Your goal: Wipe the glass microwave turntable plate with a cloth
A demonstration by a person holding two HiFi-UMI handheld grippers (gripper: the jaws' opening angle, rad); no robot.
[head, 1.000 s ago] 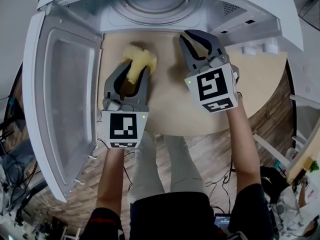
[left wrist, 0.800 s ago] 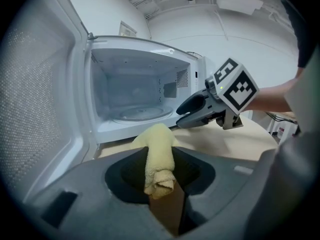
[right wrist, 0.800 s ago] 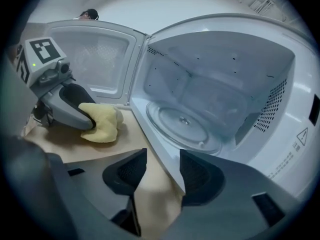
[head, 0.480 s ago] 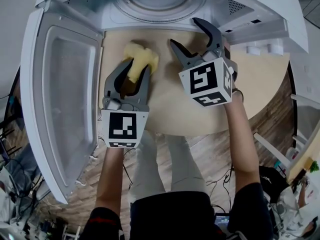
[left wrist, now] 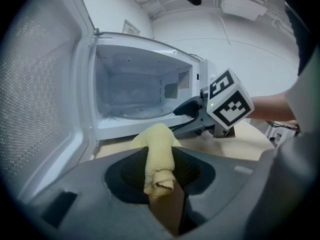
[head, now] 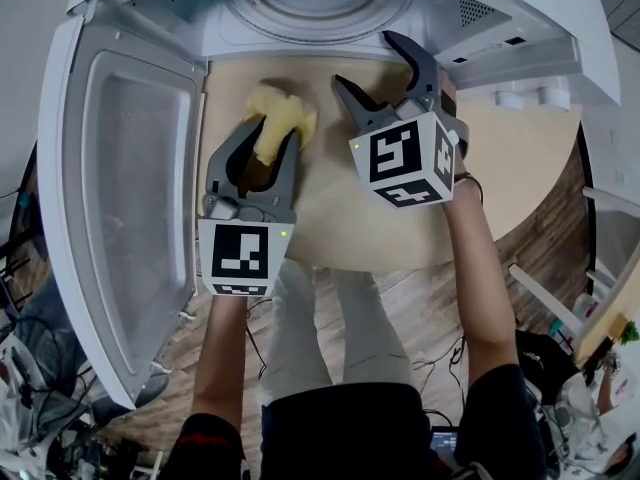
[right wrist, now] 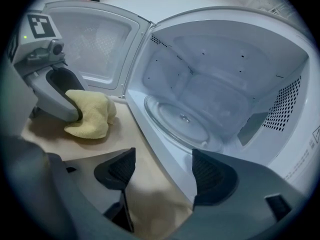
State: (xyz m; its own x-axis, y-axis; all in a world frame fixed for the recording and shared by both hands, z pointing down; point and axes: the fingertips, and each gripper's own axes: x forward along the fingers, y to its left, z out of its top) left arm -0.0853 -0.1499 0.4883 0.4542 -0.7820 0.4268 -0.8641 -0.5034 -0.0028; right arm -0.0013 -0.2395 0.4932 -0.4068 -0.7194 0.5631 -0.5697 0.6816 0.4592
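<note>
Round pale-wood table over a plank floor. Cables & clutter at the frame edges are too blurry to ID. White microwave sits on the table w/ its door swung wide to the left. Head view cuts the cavity off at the top. Inside the microwave, the glass turntable plate lies flat on the cavity floor. Left gripper pinches the yellow cloth, whose far end droops onto the table near the opening. Right gripper is at the cavity mouth, jaws opening, wide apart, w/ nothing between them.
</note>
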